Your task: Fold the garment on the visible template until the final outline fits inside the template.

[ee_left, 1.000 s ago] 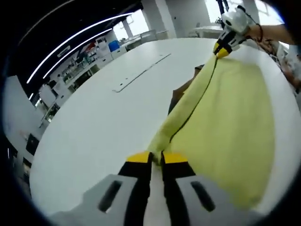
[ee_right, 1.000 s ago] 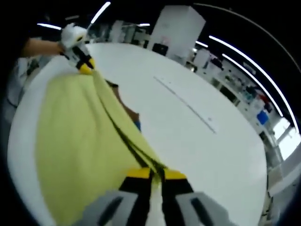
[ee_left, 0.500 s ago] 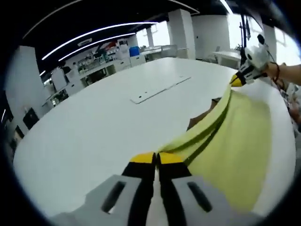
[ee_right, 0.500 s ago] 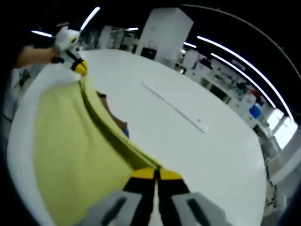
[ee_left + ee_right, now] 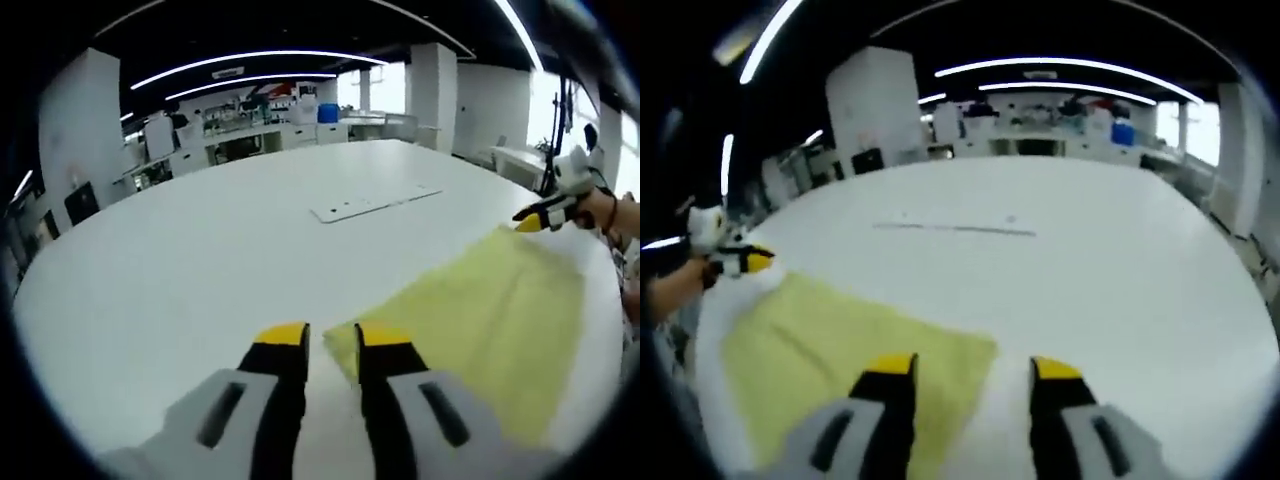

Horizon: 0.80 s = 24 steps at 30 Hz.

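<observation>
The yellow garment (image 5: 480, 310) lies flat on the white table (image 5: 180, 270), spread from just ahead of my left gripper toward the right. My left gripper (image 5: 333, 337) is open, and the garment's near corner lies below the gap between its jaws. The right gripper (image 5: 532, 219) is at the garment's far corner in the left gripper view, held by a hand. In the right gripper view the garment (image 5: 840, 345) runs to the left under my right gripper (image 5: 971, 368), which is wide open. The left gripper (image 5: 752, 262) sits by the far left corner there.
A thin flat metal strip (image 5: 375, 203) lies on the table beyond the garment; it also appears as a strip (image 5: 955, 229) in the right gripper view. Lab benches and a white pillar (image 5: 875, 105) stand past the table's far edge.
Both grippers were shut on the garment's folded edge and held it up. Now both have opened and the garment lies flat, covering the brown thing seen beneath it earlier.
</observation>
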Motion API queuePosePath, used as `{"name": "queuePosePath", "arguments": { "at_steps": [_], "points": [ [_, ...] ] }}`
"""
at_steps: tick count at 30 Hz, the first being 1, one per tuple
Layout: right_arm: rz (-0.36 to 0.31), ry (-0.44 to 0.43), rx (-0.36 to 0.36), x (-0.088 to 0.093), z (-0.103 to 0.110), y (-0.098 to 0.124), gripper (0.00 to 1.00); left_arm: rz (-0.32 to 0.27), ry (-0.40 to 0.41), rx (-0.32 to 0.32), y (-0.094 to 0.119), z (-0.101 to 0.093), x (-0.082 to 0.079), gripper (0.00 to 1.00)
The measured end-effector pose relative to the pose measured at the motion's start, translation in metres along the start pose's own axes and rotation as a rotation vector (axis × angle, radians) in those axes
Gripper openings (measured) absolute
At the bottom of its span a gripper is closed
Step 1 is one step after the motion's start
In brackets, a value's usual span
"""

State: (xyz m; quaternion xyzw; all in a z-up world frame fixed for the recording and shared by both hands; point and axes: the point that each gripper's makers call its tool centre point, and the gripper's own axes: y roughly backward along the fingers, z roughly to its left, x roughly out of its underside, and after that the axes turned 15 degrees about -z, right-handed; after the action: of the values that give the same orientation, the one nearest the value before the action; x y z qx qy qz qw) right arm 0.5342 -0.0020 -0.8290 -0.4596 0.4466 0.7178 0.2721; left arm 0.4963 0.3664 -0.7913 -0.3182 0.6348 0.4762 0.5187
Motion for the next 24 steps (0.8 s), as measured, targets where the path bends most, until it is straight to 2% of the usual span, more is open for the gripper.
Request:
{"name": "queuePosePath", "arguments": {
  "at_steps": [3, 7, 10, 16, 21, 24],
  "points": [
    [-0.001, -0.028, -0.011, 0.000, -0.001, 0.005, 0.61, -0.009, 0.047, 0.002, 0.003, -0.001, 0.000, 0.35],
    [0.001, -0.043, -0.044, -0.001, 0.010, 0.016, 0.73, 0.002, 0.024, 0.021, 0.016, -0.008, 0.004, 0.52],
    [0.002, -0.050, -0.059, -0.001, 0.018, 0.029, 0.78, -0.002, 0.076, 0.034, 0.027, -0.010, 0.006, 0.57],
    [-0.005, -0.049, -0.097, 0.003, 0.034, 0.054, 0.85, -0.001, 0.084, 0.066, 0.050, -0.025, 0.010, 0.67],
    [-0.006, -0.048, -0.139, 0.008, 0.045, 0.068, 0.90, -0.025, 0.108, 0.085, 0.067, -0.040, 0.008, 0.73],
    [0.001, -0.036, -0.164, 0.015, 0.055, 0.082, 0.92, -0.025, 0.113, 0.098, 0.076, -0.048, 0.011, 0.74]
  ]
}}
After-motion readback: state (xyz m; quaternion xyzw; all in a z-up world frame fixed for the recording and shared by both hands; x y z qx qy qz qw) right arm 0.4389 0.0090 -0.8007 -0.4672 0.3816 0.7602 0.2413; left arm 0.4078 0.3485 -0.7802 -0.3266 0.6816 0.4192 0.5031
